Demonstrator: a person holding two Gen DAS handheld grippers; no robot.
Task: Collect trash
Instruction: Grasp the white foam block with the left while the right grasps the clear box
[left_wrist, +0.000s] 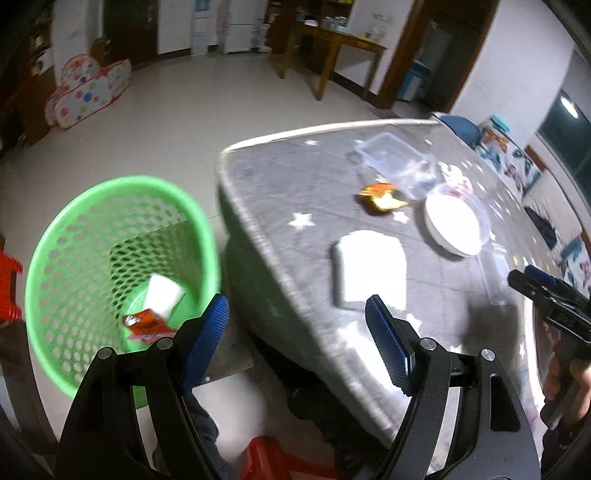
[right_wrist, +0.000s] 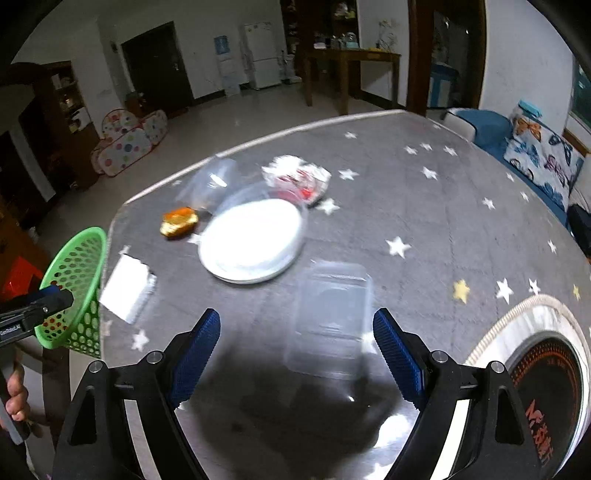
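Note:
A green perforated basket (left_wrist: 74, 236) stands on the floor left of the table and holds a white packet (left_wrist: 164, 293) and a red wrapper (left_wrist: 146, 323). It also shows in the right wrist view (right_wrist: 75, 269). My left gripper (left_wrist: 297, 325) is open and empty, between the basket and the table edge. My right gripper (right_wrist: 297, 343) is open and empty over the table, just before a clear plastic lid (right_wrist: 332, 314). On the table lie a white tissue pack (left_wrist: 369, 269) (right_wrist: 127, 291), an orange-gold wrapper (left_wrist: 382, 195) (right_wrist: 179, 221), a white plate (right_wrist: 251, 240) (left_wrist: 456, 225) and a crumpled red-white wrapper (right_wrist: 299, 177).
The table has a grey star-patterned cover (right_wrist: 406, 206). A clear plastic box (left_wrist: 397, 160) stands at its far side. An induction cooker (right_wrist: 546, 380) sits at the right. Red stools (left_wrist: 273, 461) stand on the floor by the basket. A sofa (right_wrist: 532, 155) lies beyond the table.

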